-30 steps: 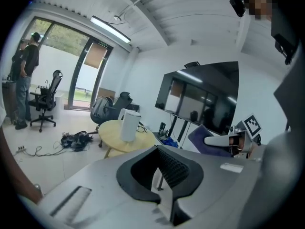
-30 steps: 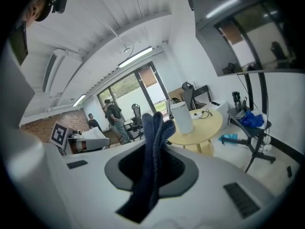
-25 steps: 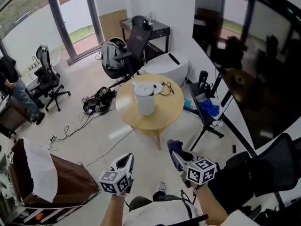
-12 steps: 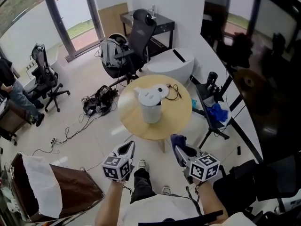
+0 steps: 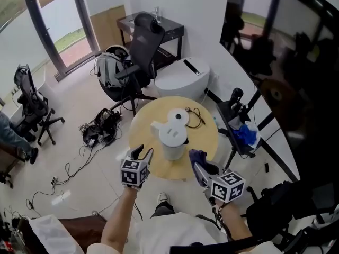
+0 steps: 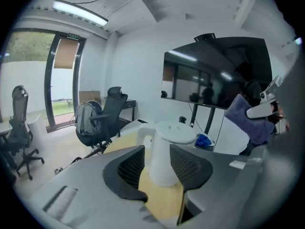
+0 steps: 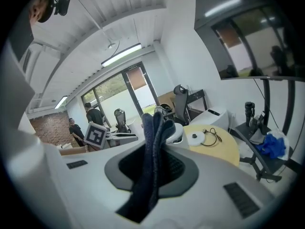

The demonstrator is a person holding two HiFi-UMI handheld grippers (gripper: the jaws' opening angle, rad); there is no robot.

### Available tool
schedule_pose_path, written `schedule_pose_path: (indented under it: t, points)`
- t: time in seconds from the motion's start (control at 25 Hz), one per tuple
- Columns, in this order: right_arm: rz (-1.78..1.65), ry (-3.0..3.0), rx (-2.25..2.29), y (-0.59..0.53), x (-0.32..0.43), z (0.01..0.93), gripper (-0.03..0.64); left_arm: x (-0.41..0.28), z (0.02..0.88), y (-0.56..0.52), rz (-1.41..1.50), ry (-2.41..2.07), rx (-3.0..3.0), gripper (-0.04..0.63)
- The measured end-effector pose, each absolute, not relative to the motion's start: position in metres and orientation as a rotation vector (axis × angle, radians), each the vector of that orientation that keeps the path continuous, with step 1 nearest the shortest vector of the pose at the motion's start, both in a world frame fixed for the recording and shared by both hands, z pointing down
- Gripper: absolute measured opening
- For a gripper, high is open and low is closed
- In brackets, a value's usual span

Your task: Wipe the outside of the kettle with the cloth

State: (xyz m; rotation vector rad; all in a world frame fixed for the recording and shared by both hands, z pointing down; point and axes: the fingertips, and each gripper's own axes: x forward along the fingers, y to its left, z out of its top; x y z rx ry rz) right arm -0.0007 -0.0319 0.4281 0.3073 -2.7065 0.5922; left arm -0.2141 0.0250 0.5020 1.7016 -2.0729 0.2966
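A white kettle [image 5: 172,139] stands on a round wooden table [image 5: 204,142], with its round base [image 5: 180,116] and cord behind it. My left gripper [image 5: 142,153] hovers at the table's near left edge, a little short of the kettle. Its jaws have just been opening and stand open with nothing gripped. In the left gripper view the kettle [image 6: 164,151] shows past the left gripper [image 6: 156,150]. My right gripper [image 5: 197,162] is shut on a dark blue cloth [image 5: 196,156] near the kettle's right side. The cloth [image 7: 151,156] fills the right gripper [image 7: 155,144] and hides most of the kettle [image 7: 177,131].
Behind the table stand a black office chair [image 5: 142,41], a grey backpack [image 5: 108,67] and a white rounded appliance [image 5: 183,77]. Cables [image 5: 98,128] lie on the floor at left. A black stand with blue material [image 5: 244,134] is at the table's right. A large dark screen [image 5: 286,62] covers the right wall.
Both grippers have moved forward to the table's near edge, and the kettle now sits close in front of them. The left jaws have opened. The right gripper still holds the cloth.
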Motion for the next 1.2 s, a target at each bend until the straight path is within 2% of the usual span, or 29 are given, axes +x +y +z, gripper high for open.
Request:
schedule_pose_path:
  t: [0.16,0.32,0.56,0.88,1.04,1.2]
  points:
    - [0.548,-2.679,0.368,-0.046,-0.033,0.429,0.069,-0.257,0.524,-0.016,0.437,-2.059,1.753,0.216]
    - [0.442,-2.646,0.421,-0.063,-0.056,0.427,0.069,-0.274,0.554,-0.051,0.519,-1.975,1.809,0.239]
    - [0.360,-2.582,0.402,-0.077,-0.080,0.431,0.069,-0.274,0.580,-0.083,0.504,-1.927,1.830,0.245]
    - [0.150,-2.432,0.312,-0.088,-0.111,0.453,0.069,-0.276,0.576,-0.104,0.492,-1.976,1.903,0.222]
    - [0.062,-2.349,0.231,-0.084,-0.133,0.466,0.069,-0.270,0.576,-0.102,0.555,-1.961,1.962,0.155]
    - [0.012,-2.244,0.102,-0.063,-0.145,0.489,0.068,-0.270,0.577,-0.101,0.555,-1.968,1.945,0.152]
